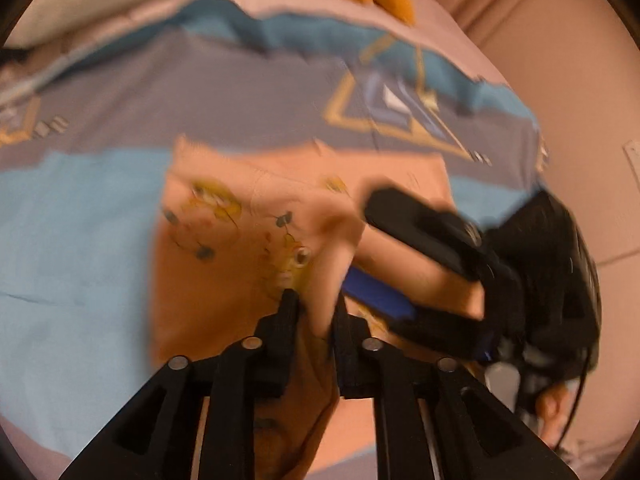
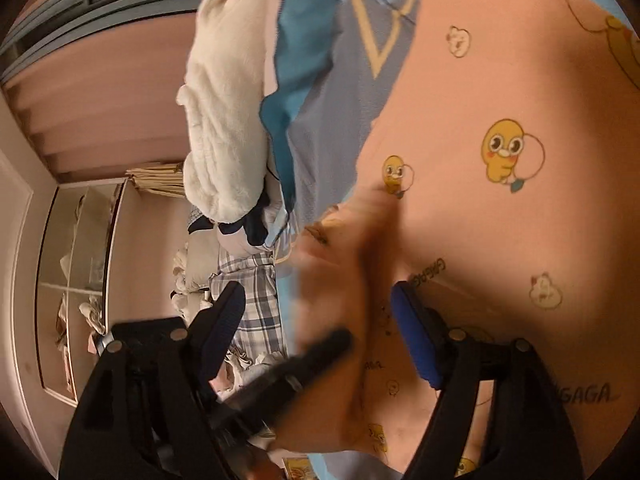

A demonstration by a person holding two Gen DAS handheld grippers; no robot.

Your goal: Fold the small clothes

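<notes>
Left tool [image 1: 313, 312] pinches peach garment [image 1: 224, 280] fold (right tool [image 1: 368, 240] agape alongside).

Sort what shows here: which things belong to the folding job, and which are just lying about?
Part of the job:
- peach garment with duck prints
- left hand-held gripper, pinching a fold of that garment
- right hand-held gripper, jaws apart at the garment

Just lying about:
- blue patterned bedsheet
- white plush toy
- plaid cloth
- mirror

left gripper [image 1: 314, 312]: fingers nearly closed, pinching | right gripper [image 2: 320, 320]: fingers spread wide
</notes>
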